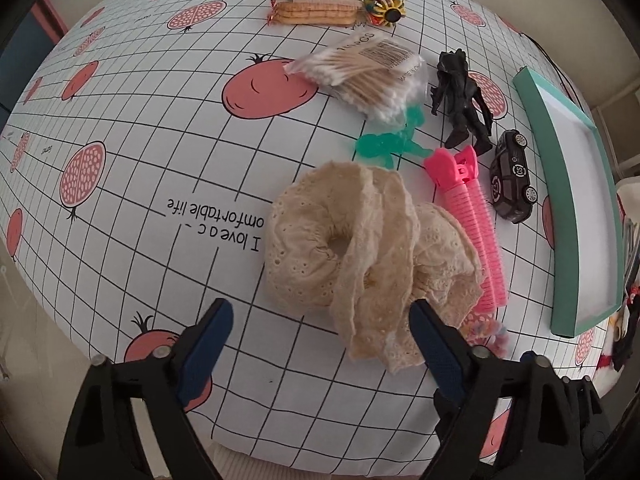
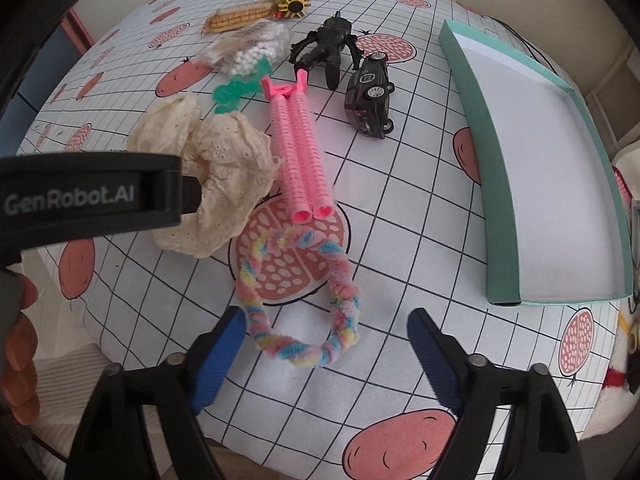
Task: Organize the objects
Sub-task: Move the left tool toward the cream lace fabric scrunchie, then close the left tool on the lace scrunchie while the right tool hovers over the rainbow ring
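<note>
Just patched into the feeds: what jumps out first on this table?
The cream lace scrunchie lies right ahead of the open left gripper, and the pastel twisted hair loop lies before the open right gripper. A pink hair roller clip lies between them, and the empty teal box sits at the right.

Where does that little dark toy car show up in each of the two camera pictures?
Left wrist view: the toy car lies at the right, between the pink hair clip and the teal box.
Right wrist view: the toy car lies above the middle, again between clip and box.
Shared landmark: the black figure, just beyond the car.
</note>
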A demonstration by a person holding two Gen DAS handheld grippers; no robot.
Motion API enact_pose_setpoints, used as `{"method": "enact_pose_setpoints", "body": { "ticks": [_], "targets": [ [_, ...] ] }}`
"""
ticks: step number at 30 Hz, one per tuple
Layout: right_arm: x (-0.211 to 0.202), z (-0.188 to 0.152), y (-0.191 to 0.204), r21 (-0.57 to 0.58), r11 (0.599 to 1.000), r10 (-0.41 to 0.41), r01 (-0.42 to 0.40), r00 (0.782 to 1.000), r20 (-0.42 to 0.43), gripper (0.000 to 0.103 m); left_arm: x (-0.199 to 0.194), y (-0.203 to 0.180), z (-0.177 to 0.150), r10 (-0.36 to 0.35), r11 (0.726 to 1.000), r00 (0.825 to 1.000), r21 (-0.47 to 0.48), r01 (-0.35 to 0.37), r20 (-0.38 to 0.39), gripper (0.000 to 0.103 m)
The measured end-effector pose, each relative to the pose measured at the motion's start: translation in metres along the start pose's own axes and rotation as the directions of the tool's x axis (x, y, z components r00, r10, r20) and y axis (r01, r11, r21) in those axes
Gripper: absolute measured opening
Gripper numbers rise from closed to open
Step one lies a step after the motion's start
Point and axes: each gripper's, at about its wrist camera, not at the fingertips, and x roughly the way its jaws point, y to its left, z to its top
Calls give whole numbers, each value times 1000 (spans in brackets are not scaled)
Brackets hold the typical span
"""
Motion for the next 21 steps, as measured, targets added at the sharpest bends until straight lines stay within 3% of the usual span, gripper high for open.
{"method": "enact_pose_setpoints", "body": {
  "ticks": [5, 8, 14, 21],
  "targets": [
    [-1, 2, -2, 11, 1000, 13, -13, 1000, 5, 57, 1, -4, -3, -26, 1000, 1000, -13, 25, -18, 66],
    [-2, 3, -5, 25, 999, 26, -26, 1000, 11, 52, 0, -10, -6, -33, 999, 999, -7, 33, -17, 61],
    [-4, 5, -11, 53, 998, 40, -42, 999, 26, 50, -6, -22, -10, -68, 998, 998, 5, 68, -9, 38],
    [-7, 12, -18, 95, 993, 62, -67, 997, 50, 50, -13, -33, -14, -77, 997, 997, -7, 77, 6, 26]
  ]
}}
